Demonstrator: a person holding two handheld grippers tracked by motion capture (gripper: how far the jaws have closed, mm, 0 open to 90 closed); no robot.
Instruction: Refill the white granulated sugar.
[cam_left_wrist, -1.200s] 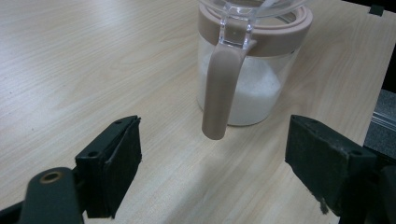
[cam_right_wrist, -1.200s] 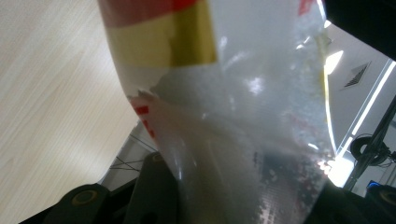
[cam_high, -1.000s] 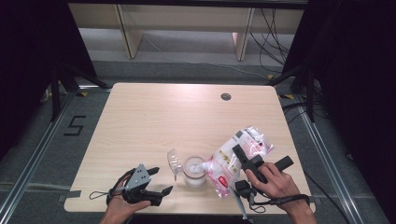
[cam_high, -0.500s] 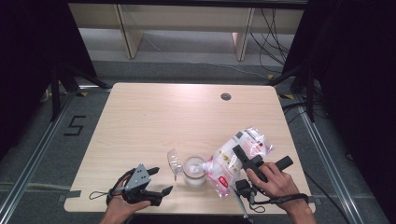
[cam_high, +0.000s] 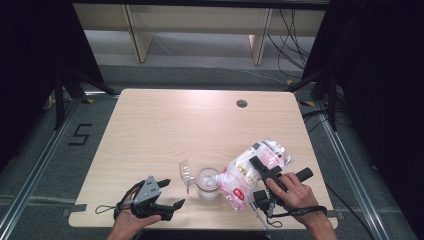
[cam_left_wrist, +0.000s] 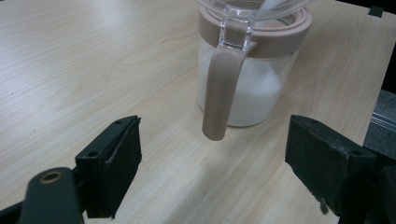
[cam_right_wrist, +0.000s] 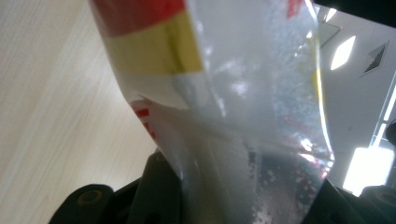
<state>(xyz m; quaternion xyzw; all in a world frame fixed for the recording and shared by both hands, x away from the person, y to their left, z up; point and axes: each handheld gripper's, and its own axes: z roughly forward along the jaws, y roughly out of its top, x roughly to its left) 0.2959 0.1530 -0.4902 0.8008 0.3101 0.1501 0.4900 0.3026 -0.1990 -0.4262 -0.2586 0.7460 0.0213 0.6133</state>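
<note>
Now: bag (cam_high: 250, 167) tilted, mouth toward jar (cam_high: 207, 181) | right gripper (cam_high: 264, 172) apparently clamps bag | left gripper (cam_high: 167, 192) open, empty

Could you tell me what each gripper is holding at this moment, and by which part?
The right gripper clamps the plastic bag across its middle; the left gripper is open and holds nothing.

Clear bag (cam_high: 250, 172) of white grains tilts over the open pink-rimmed jar (cam_high: 207, 183).

Even overhead light brightens the bench (cam_high: 165, 130) while the surroundings stay dark. The bag (cam_right_wrist: 219, 93) is blurred and backlit by glaring ceiling lights. Soft shadows fall beneath the jar (cam_left_wrist: 243, 79).
</note>
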